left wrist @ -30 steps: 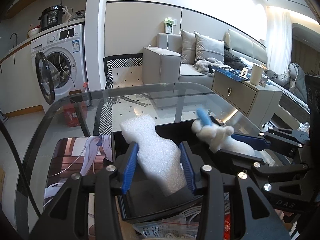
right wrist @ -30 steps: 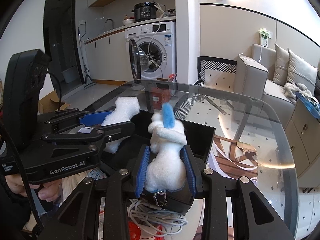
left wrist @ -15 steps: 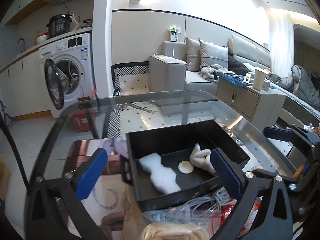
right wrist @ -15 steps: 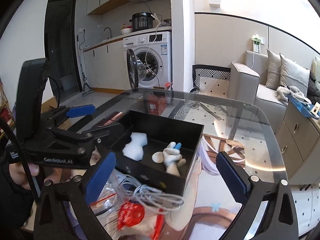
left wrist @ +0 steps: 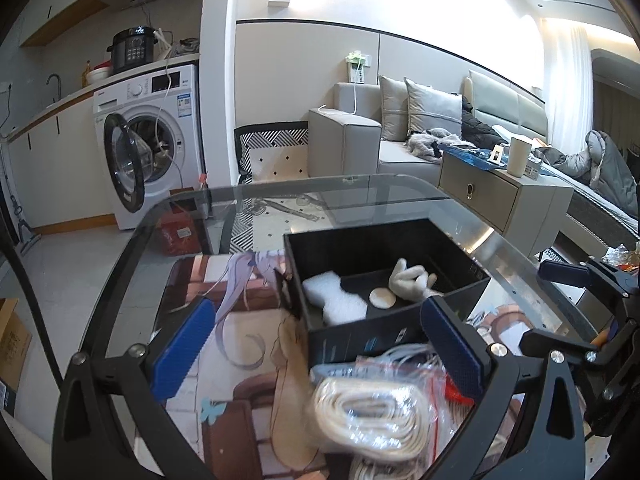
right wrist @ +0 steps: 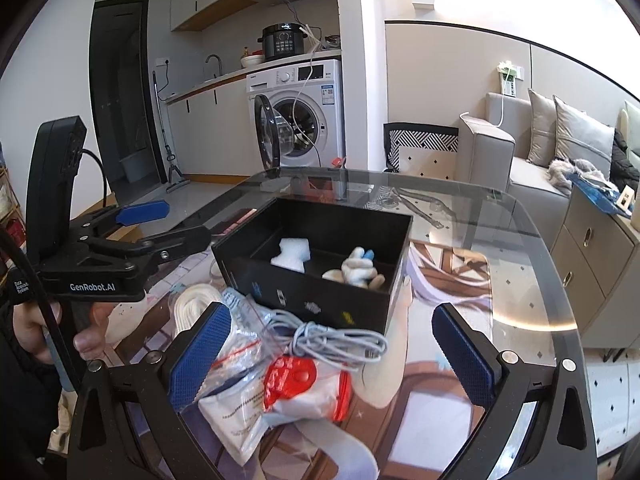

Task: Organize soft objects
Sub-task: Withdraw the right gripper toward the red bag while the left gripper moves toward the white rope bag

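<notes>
The black box point(right wrist: 316, 264) stands on the glass table point(right wrist: 520, 264), set back from its curved rim, and holds both soft objects: white foam piece point(right wrist: 291, 255) in its left half, plush toy point(right wrist: 358, 270) in its right, so sorting looks complete. Left gripper point(left wrist: 316, 348) and right gripper point(right wrist: 334, 354) have just opened wide and hold nothing; near the box's front wall lie a bagged rope coil point(left wrist: 368, 416) and grey cable point(right wrist: 336, 340), which crowd any low move
</notes>
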The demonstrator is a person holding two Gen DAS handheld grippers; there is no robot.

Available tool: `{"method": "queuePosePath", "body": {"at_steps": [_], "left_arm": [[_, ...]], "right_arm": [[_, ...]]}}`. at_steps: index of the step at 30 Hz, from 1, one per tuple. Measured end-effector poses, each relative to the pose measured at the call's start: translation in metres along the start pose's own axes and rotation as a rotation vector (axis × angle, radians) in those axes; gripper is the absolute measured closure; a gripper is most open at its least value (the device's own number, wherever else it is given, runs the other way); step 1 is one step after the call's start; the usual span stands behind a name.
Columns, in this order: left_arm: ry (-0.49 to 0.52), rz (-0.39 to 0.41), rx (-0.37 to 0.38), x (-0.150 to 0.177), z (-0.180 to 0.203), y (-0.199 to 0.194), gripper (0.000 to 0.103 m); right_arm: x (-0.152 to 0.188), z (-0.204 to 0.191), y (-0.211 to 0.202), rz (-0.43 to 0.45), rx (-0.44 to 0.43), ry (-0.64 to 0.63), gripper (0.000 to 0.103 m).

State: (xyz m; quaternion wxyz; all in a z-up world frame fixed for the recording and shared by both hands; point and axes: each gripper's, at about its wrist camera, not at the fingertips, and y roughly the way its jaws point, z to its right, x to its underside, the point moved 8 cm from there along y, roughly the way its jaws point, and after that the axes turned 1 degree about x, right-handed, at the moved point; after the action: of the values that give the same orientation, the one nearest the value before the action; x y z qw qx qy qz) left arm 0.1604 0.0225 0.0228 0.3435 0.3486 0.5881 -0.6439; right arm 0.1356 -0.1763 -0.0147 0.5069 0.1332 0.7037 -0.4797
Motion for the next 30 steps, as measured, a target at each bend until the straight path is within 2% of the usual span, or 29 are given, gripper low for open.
{"method": "queuePosePath", "body": {"at_steps": [9, 12, 30], "left_arm": [[-0.054, -0.045, 0.019, 0.027, -0.009, -0.002, 0.0], [-0.04, -0.048, 0.004, 0.031, -0.009, -0.004, 0.0], [0.002, -0.091, 0.03, 0.05, 0.006, -0.007, 0.0]], "right_arm": [[0.02, 0.001, -0.001, -0.029, 0.003, 0.025, 0.001], [0.026, 0.001, 0.0, -0.04, 0.006, 0.028, 0.001], [0.051, -0.003, 0.011, -0.107, -0.009, 0.04, 0.001]]}}
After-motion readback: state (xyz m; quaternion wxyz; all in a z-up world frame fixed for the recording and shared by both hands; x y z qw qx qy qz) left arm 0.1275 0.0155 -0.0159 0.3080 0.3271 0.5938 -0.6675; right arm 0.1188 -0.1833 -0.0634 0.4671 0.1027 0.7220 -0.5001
